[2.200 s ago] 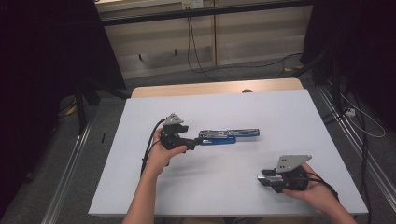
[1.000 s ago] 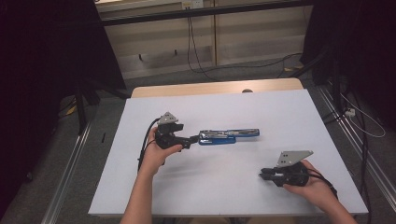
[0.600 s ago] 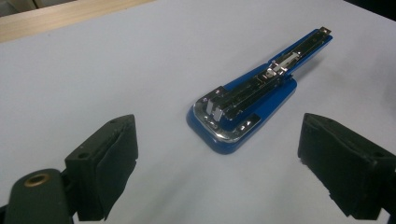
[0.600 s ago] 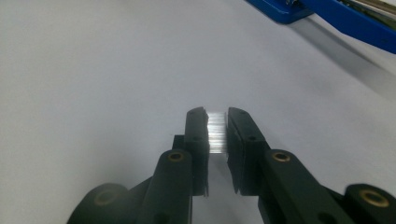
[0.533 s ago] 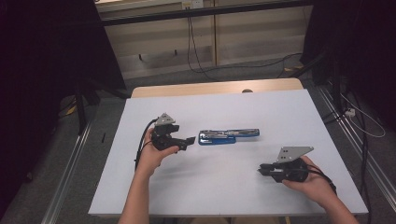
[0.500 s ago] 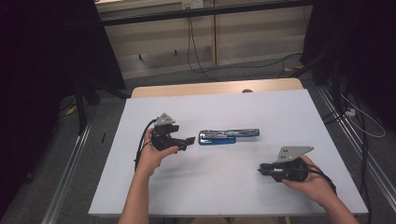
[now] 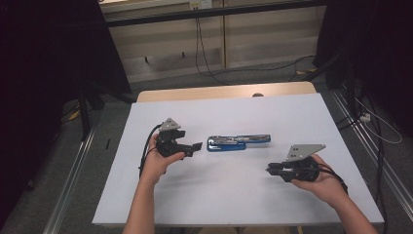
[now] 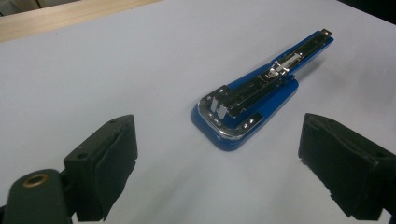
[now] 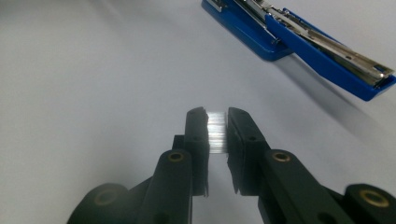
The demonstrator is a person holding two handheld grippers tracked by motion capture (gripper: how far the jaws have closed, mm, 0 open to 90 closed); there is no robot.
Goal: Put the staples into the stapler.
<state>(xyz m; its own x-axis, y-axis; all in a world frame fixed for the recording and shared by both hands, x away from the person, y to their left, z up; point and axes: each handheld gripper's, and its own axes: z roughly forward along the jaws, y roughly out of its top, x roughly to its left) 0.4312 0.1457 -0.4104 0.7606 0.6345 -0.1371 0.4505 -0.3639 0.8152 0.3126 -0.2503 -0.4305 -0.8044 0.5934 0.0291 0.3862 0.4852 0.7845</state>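
A blue stapler [image 7: 238, 142] lies swung open flat on the white table [image 7: 234, 200], its metal staple channel facing up [image 8: 252, 105] [image 9: 299, 35]. My left gripper [image 7: 197, 146] hovers just left of the stapler's rounded end, jaws wide open and empty [image 8: 219, 142]. My right gripper [image 7: 269, 169] is at the front right, pointing left, a short way in front of the stapler. In the right gripper view its jaws [image 9: 215, 114] are shut on a thin silver strip of staples [image 9: 215, 133].
A wooden strip [image 7: 219, 91] runs along the table's far edge. Metal rails [image 7: 73, 185] flank the table on both sides, and cables [image 7: 380, 126] lie on the floor to the right. Bare tabletop surrounds the stapler.
My left gripper has drawn back to the left, off the stapler's end, and now stands apart from it. My right gripper has moved forward and slightly left toward the stapler.
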